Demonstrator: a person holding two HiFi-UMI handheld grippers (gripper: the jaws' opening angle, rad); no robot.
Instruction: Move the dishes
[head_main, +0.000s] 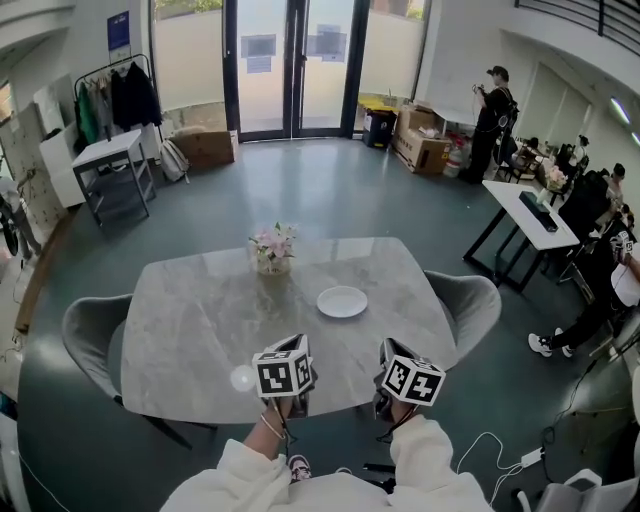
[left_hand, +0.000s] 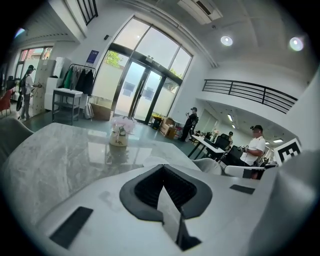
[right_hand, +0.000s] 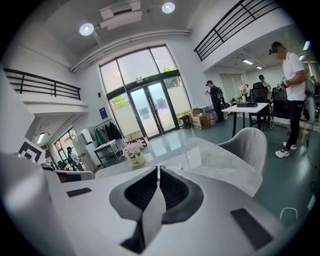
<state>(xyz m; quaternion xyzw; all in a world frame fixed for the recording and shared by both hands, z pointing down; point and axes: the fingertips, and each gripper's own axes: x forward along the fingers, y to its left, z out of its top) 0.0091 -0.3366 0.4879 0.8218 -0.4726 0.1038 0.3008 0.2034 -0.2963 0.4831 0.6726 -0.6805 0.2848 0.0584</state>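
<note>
A white plate lies on the marble table, right of centre and a little in front of the flower vase. My left gripper and right gripper hover side by side over the table's near edge, both short of the plate and apart from it. In the left gripper view the gripper has its jaws pressed together with nothing between them, and the plate's rim shows just beyond the tips. In the right gripper view that gripper also has its jaws together and holds nothing.
Grey chairs stand at the table's left and right sides. The vase sits at the far middle of the table. People work at black-legged tables to the right. A cable lies on the floor beside me.
</note>
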